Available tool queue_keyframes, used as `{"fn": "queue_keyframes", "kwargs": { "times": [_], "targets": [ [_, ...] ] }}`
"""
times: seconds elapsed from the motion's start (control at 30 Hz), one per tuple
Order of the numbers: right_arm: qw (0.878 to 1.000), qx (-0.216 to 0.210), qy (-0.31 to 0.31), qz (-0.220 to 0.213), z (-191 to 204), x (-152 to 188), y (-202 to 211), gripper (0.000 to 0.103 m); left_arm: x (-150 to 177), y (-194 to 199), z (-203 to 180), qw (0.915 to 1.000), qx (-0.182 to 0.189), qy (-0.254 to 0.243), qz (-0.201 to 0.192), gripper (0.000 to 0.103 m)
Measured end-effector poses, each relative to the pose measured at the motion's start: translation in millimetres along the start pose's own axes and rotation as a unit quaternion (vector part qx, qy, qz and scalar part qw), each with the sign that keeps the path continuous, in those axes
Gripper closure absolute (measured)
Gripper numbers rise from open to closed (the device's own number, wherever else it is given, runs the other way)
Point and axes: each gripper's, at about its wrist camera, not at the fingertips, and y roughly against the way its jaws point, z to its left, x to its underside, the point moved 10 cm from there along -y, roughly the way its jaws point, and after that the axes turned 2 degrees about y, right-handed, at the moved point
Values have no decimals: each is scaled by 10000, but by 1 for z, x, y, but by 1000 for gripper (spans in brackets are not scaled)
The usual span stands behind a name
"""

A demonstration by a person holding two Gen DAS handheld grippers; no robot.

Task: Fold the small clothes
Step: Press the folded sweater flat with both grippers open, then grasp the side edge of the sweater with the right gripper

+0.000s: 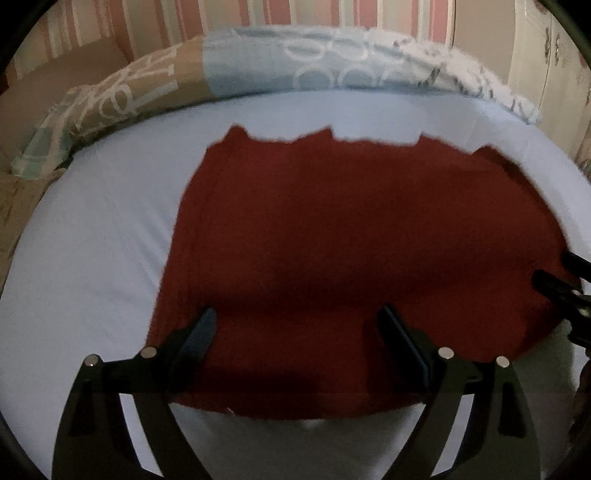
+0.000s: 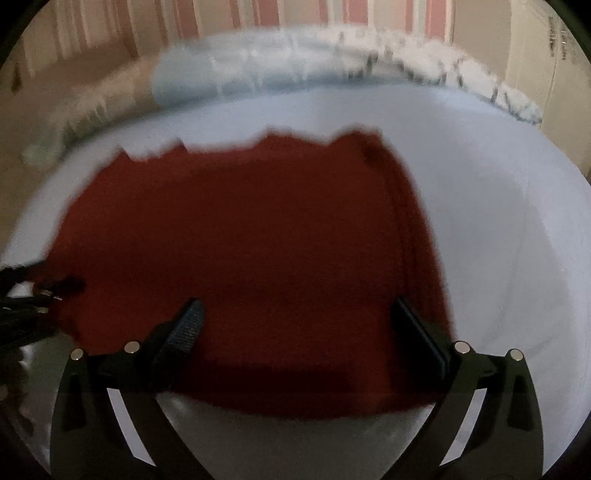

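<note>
Left gripper (image 1: 297, 325): nearest the lens, 2 black fingers spread wide, nothing between the pads; tips hang over the near part of the cloth, whether touching it cannot be told.

Right gripper (image 2: 295, 317): 2 black fingers likewise wide apart, holding nothing, poised over the cloth's near right part. Picture blurred.

Bed (image 1: 92, 258): largest item; pale blue sheet, smooth, carrying everything else.

Cloth (image 1: 351, 240): dark red garment, spread flat across the middle of the bed. Near edge lies close to the bed's near edge, just past the gripper bases. Far edge is uneven, with 4 small raised points. Its left side runs straight down the sheet; its right side shows a seam or hem line in the right wrist view (image 2: 402, 229). In each view the other gripper's dark fingertips show at the frame's side, over the cloth's side edge.

Blanket (image 1: 258, 70): rolled or bunched along the bed's far edge, blue and tan with white ring pattern, fluffy white at its right end.

Wall (image 1: 258, 14): pink, cream and green vertical stripes behind the bed.
</note>
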Motion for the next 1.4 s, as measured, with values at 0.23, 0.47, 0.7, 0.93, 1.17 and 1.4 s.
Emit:
{"fn": "queue_keyframes", "kwargs": {
  "times": [0.23, 0.47, 0.7, 0.93, 1.17, 1.4],
  "targets": [
    [9984, 135, -549, 11, -36, 12, 35, 3, -6, 13, -30, 9997, 155, -155, -76, 12],
    [9862, 390, -1504, 571, -90, 49, 15, 3, 1, 13, -54, 9993, 236, -305, 23, 12],
    [9819, -14, -1763, 699, -81, 50, 1, 6, 6, 10, -60, 9990, 210, -382, 115, 12],
    [9850, -306, -1468, 857, -58, 43, -13, 23, 5, 11, -60, 9989, 161, -428, 105, 13],
    [9852, -298, -1311, 1059, -47, 33, -24, 21, 6, 12, -57, 9989, 195, -389, 143, 12],
    [9810, -424, -1446, 1223, -46, 26, -37, 27, 6, 12, -55, 9991, 226, -305, 178, 12]
  ]
}}
